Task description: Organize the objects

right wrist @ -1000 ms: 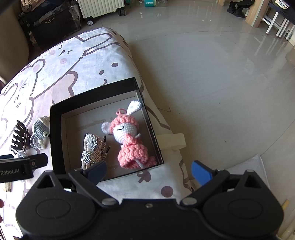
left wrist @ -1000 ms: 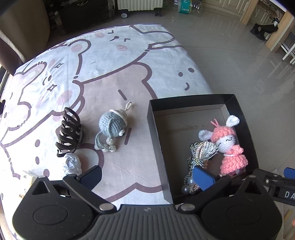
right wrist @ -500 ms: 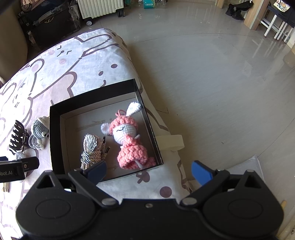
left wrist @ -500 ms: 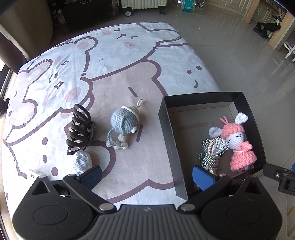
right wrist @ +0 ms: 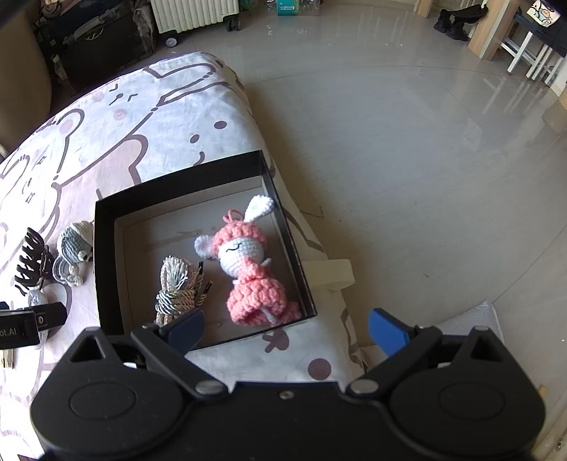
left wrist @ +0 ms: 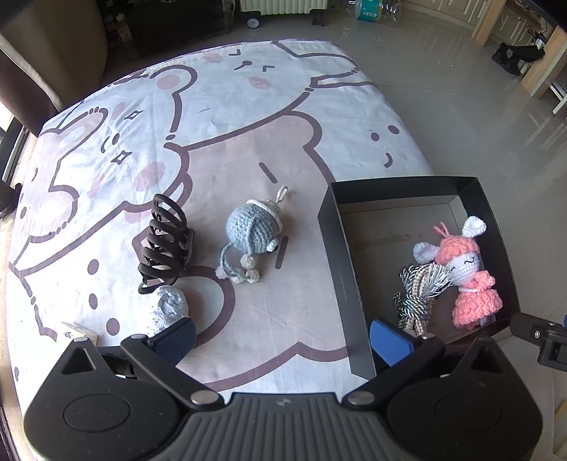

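Observation:
A black box (left wrist: pixel 340 269) (right wrist: pixel 106 248) sits on the cartoon-print cloth (left wrist: pixel 248 124) and holds a pink crochet doll (left wrist: pixel 467 269) (right wrist: pixel 248 262) and a tasselled cord bundle (left wrist: pixel 418 290) (right wrist: pixel 177 283). On the cloth left of the box lie a grey crochet toy (left wrist: pixel 253 230) (right wrist: pixel 72 244), a black hair claw (left wrist: pixel 164 244) (right wrist: pixel 30 262) and a small pale blue-grey item (left wrist: pixel 170 306). My left gripper (left wrist: pixel 281 338) is open and empty, above the cloth near the box's left wall. My right gripper (right wrist: pixel 287 329) is open and empty, above the box's near edge.
The cloth's right edge drops to a glossy floor (right wrist: pixel 407 159). A white radiator (right wrist: pixel 193 14) and dark bags (right wrist: pixel 95 39) stand at the back. Wooden furniture (right wrist: pixel 496 28) is at the far right. A small tan item (left wrist: pixel 79 333) lies by my left fingertip.
My left gripper has moved left across the cloth, so the box has shifted right in its view. The right gripper has stayed nearly still. No object has moved.

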Motion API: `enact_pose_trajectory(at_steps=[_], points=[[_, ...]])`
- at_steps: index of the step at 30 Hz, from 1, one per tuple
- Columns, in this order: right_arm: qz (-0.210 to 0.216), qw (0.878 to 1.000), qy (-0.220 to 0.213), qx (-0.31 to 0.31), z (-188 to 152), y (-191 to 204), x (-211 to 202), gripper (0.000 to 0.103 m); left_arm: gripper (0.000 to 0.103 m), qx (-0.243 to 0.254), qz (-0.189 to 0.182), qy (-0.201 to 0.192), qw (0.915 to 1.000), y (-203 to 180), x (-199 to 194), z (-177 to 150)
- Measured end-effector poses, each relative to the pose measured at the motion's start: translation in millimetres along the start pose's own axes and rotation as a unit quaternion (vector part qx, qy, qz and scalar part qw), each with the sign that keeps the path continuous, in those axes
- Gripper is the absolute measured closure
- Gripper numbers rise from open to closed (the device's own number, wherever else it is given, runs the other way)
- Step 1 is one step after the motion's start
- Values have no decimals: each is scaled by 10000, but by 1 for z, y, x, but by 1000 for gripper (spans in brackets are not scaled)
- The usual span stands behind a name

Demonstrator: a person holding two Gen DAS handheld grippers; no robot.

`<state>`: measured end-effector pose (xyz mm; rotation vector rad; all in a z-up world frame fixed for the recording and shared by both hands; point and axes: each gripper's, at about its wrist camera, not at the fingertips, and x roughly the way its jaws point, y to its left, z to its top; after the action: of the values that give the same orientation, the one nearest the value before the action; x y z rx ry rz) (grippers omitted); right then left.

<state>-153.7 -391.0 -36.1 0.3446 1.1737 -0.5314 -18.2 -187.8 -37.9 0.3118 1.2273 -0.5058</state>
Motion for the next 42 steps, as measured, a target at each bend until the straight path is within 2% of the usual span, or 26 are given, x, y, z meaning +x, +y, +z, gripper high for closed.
enact_pose_trajectory(at_steps=[9,18,36,42], points=[[72,9998,28,-162,4,20,6,3,0,-160,137,2,9998,25,2,-3],[211,9989,36,-428,9,57,9,3,0,-472,318,21,9984,67,4,-12],[446,9943,14,-973,10,131,8,3,0,-1287,475,68,9905,158,3,-31],[573,9920,-1,-1121,12,159,9,3,0,-1590,569,60,9856,194,3,-40]])
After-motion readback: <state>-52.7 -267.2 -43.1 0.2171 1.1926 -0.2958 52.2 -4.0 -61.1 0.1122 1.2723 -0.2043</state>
